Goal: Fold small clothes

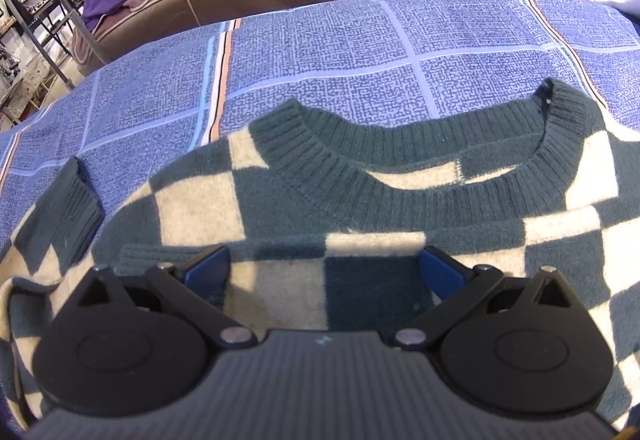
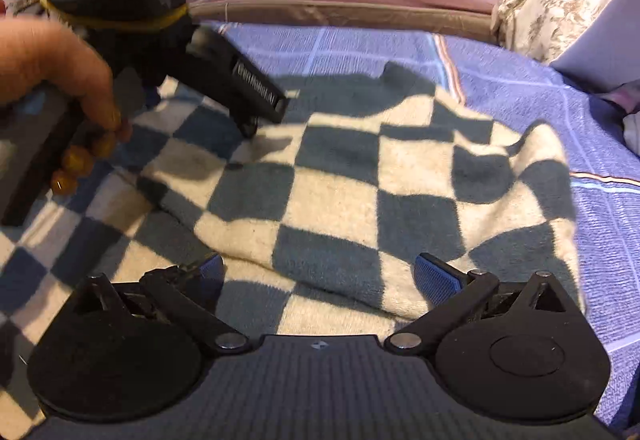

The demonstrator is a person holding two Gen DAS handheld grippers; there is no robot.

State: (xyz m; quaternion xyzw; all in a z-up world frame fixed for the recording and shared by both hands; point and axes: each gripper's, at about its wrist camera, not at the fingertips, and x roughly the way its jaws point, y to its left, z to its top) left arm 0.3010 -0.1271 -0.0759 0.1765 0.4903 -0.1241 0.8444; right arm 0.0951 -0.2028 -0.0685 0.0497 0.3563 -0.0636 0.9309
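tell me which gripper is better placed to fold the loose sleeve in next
Right, probably. The right gripper is open directly over the rumpled sleeve lying out toward the blue bedspread. The left gripper is open over the sweater's chest below the collar, where a cuff is already folded in.

Legible markings: none that I can read with certainty.

From my remote station I see one line of white lettering on the black body of the left gripper (image 2: 256, 87) in the right wrist view, too blurred to make out. A small pale mark sits on the ribbed housing (image 1: 322, 340) in each wrist view; I cannot decipher it.
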